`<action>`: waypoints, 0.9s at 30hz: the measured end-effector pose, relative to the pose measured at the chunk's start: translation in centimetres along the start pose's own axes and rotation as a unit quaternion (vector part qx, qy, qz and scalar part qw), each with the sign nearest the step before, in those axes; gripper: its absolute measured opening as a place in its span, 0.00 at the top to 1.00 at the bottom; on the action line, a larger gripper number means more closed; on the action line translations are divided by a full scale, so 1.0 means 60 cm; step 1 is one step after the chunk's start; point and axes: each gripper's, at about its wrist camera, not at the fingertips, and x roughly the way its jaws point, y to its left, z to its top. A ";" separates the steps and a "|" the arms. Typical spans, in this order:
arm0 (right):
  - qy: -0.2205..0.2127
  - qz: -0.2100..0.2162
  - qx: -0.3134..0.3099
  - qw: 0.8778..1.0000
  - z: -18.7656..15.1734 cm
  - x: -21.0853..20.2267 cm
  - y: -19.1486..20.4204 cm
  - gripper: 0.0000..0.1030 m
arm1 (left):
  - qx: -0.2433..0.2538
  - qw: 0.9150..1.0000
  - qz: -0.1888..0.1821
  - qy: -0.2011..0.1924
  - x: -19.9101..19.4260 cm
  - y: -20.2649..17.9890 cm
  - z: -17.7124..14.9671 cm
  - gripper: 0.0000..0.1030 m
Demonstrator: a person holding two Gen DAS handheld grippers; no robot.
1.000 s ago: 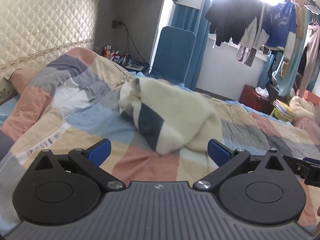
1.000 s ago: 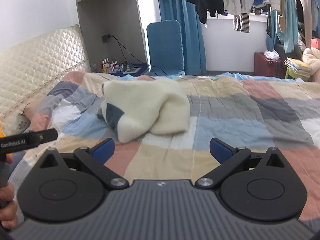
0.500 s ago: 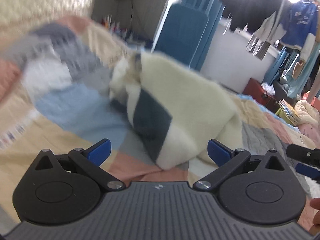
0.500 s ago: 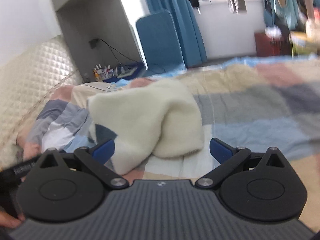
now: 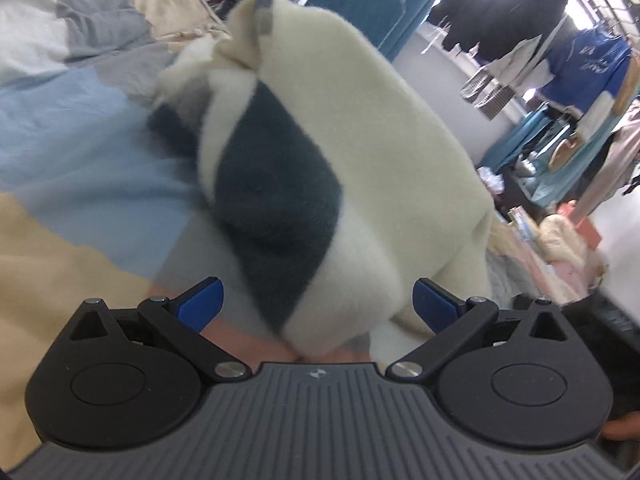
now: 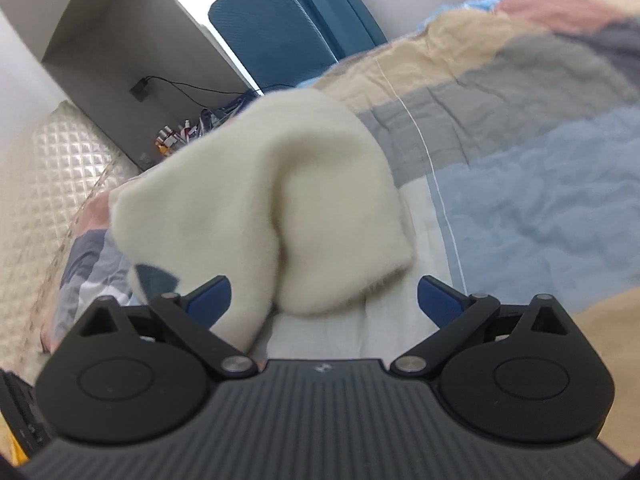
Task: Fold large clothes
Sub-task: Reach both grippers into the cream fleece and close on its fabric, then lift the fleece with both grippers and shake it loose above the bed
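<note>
A cream fleece garment [image 5: 360, 152] with a dark patch lies bunched in a heap on the patchwork bed quilt [image 6: 540, 200]. The left gripper [image 5: 316, 300] and right gripper [image 6: 324, 298] flank its near edge, fingers spread wide and holding nothing, apparently positioned to seize corners and open it out for folding.

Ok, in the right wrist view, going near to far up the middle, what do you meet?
Right gripper, jaws open → cream fleece garment bunched on the patchwork quilt → clutter of small bottles → blue padded panel.
</note>
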 end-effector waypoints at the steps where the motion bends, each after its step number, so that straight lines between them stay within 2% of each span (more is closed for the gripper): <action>1: 0.002 -0.002 0.005 1.000 0.001 0.013 -0.008 0.04 | 0.005 1.000 -0.002 -0.005 0.007 0.000 -0.001 0.03; 4: 0.000 -0.010 0.006 1.000 0.000 0.051 -0.029 0.04 | 0.025 1.000 -0.001 -0.016 0.031 -0.002 -0.005 0.05; 7: -0.029 -0.008 -0.037 0.999 -0.003 0.082 -0.022 0.03 | 0.024 1.000 -0.001 -0.007 0.064 0.003 -0.005 0.13; 9: -0.048 -0.011 -0.064 0.997 -0.007 0.092 -0.008 0.06 | 0.032 0.999 0.002 -0.011 0.081 0.000 -0.009 0.21; 10: -0.052 -0.007 -0.074 0.996 -0.007 0.097 -0.002 0.23 | 0.035 0.999 0.007 -0.014 0.082 0.000 -0.012 0.25; 11: -0.050 0.001 -0.081 0.995 -0.005 0.101 -0.002 0.31 | 0.033 0.999 0.011 -0.016 0.085 -0.002 -0.011 0.35; 12: -0.050 0.005 -0.085 0.995 -0.004 0.103 0.003 0.33 | 0.030 0.999 0.011 -0.016 0.084 -0.002 -0.010 0.45; 14: -0.048 0.012 -0.089 0.995 -0.002 0.100 0.005 0.49 | 0.024 1.000 0.005 -0.019 0.075 -0.002 -0.008 0.60; 15: -0.047 0.014 -0.092 0.995 0.000 0.095 0.006 0.53 | 0.025 0.999 0.004 -0.025 0.068 -0.002 -0.008 0.67; 17: -0.049 0.017 -0.090 0.995 0.005 0.082 0.003 0.70 | 0.029 0.999 0.004 -0.038 0.052 -0.006 -0.009 0.75; 20: -0.059 0.022 -0.077 0.995 0.011 0.055 0.000 0.77 | 0.032 0.998 0.004 -0.062 0.022 -0.013 -0.004 0.78; 25: -0.109 0.025 -0.093 0.989 0.021 -0.014 0.011 0.79 | 0.022 0.994 0.000 -0.109 -0.043 -0.013 0.012 0.81; 27: -0.128 0.035 -0.103 0.986 0.024 -0.046 0.018 0.79 | 0.006 0.993 -0.004 -0.116 -0.065 -0.012 0.020 0.82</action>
